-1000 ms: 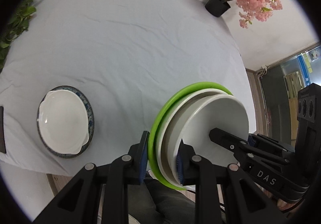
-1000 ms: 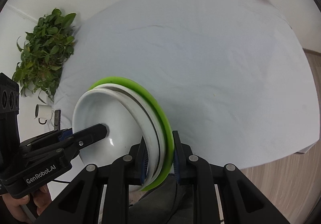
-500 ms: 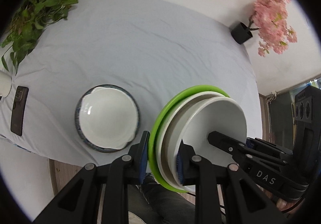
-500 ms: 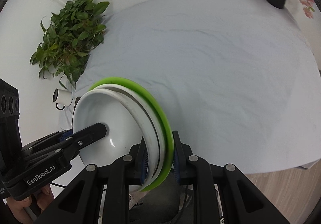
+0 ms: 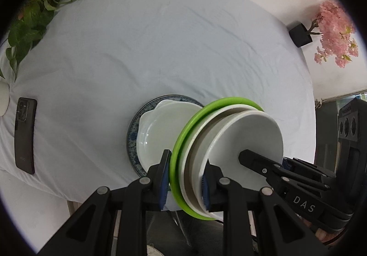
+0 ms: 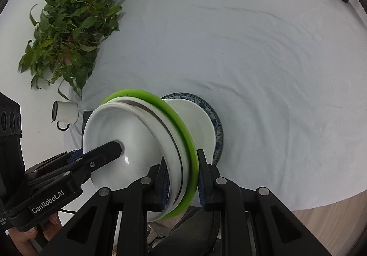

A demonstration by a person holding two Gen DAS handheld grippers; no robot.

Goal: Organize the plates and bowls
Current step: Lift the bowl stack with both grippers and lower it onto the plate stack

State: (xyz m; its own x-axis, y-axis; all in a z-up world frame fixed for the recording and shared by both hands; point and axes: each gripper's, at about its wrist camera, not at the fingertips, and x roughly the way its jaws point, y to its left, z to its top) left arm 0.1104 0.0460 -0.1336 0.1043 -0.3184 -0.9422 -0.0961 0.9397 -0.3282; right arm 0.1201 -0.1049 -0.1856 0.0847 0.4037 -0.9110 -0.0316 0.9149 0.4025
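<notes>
From my remote seat, both grippers, left (image 5: 184, 178) and right (image 6: 182, 181), are clamped on one stack of dishes (image 5: 227, 148) tipped on edge, which blocks the space between them. Below it at the table's near edge lies a white bowl (image 5: 160, 132) on a blue-rimmed plate (image 5: 133, 134), the one obstacle close by. The tablecloth (image 5: 172, 38) is bare across the middle and to the far edge. A phone (image 5: 24, 135) lies at the left edge near a mug (image 6: 65, 112); leafy plant (image 6: 68, 24) and black pot (image 5: 300, 34) crowd the far corners.
</notes>
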